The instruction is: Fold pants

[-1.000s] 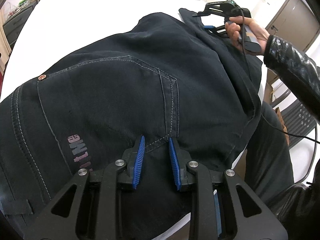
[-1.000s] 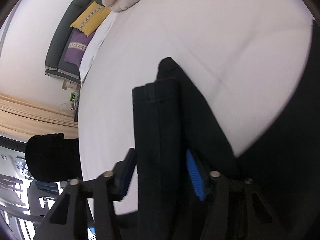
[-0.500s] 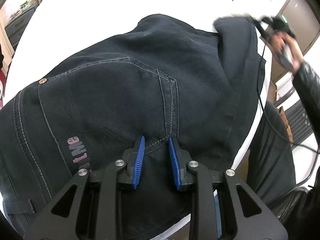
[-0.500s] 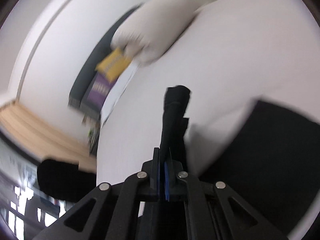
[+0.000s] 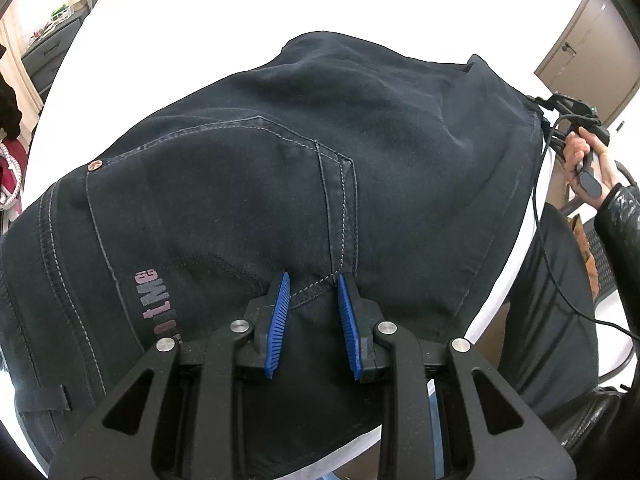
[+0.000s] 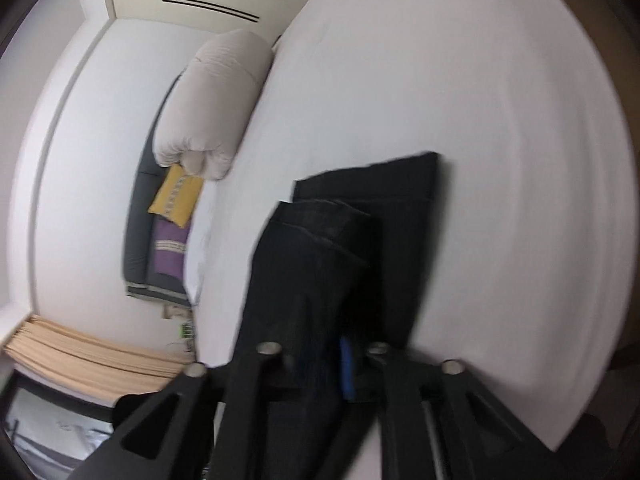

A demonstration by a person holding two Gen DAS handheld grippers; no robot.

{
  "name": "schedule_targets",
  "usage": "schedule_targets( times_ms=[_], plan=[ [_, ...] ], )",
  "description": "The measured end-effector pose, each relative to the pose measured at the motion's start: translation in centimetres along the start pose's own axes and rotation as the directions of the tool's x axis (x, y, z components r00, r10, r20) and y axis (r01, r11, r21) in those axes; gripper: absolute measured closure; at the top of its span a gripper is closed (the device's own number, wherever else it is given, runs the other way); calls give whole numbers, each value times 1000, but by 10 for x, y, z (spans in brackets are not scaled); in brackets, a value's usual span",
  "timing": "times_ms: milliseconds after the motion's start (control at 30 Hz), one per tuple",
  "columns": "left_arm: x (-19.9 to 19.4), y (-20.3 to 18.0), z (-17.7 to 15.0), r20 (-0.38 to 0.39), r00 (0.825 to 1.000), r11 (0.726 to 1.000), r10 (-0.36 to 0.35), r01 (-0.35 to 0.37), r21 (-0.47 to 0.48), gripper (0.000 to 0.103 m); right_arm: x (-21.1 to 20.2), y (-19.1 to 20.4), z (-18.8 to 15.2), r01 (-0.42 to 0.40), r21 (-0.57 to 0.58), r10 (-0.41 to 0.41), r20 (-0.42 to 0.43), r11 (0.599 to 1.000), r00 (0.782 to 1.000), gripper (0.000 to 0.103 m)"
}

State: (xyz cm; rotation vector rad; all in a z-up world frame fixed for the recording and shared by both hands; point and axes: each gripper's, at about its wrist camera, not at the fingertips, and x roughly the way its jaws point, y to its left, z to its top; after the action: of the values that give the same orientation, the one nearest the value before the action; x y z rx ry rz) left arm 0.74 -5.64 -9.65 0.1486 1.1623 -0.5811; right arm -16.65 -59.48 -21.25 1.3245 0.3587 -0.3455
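Note:
Dark blue pants (image 5: 280, 184) lie across the white bed (image 5: 192, 32), back pocket and pink lettering up. My left gripper (image 5: 312, 304) rests on the seat seam near the front edge, jaws apart with denim between the blue pads; I cannot tell if it pinches the cloth. My right gripper (image 6: 328, 364) is shut on the pants' leg ends (image 6: 320, 264), which hang in a doubled strip in front of it. In the left wrist view the right gripper (image 5: 568, 108) sits at the far right edge of the pants, held by a hand.
A rolled pale duvet (image 6: 216, 100) lies at the bed's head, with yellow (image 6: 176, 196) and purple cushions beside it. A brown cabinet (image 5: 592, 40) stands at the right. The person's leg (image 5: 552, 300) is by the bed's front right edge.
My right gripper shut on the leg ends, lifted them and carried them to the right edge of the pants. The left gripper stayed in place.

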Motion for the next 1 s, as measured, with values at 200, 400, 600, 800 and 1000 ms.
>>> schedule_targets(
  times_ms=[200, 400, 600, 800, 1000],
  plan=[
    [1, -1, -2, -3, 1000, 1000, 13, -13, 0, 79, 34, 25, 15, 55, -31, -57, -41, 998, 998, 99],
    [2, 1, -6, 1, 1000, 1000, 12, -12, -11, 79, 39, 123, 23, -21, -285, -1, -78, 958, 997, 99],
    [-4, 11, -6, 15, 1000, 999, -9, 9, -44, 78, 8, 179, 39, -208, -455, 225, -18, 866, 974, 100],
    [-5, 14, -9, 18, 1000, 999, -10, 11, -36, 78, 21, 26, 44, 72, -129, -72, 4, 989, 997, 99],
    [-6, 11, -7, 9, 1000, 999, 2, -2, -35, 78, 7, 13, 42, 92, -131, -88, 38, 987, 995, 102]
  ],
)
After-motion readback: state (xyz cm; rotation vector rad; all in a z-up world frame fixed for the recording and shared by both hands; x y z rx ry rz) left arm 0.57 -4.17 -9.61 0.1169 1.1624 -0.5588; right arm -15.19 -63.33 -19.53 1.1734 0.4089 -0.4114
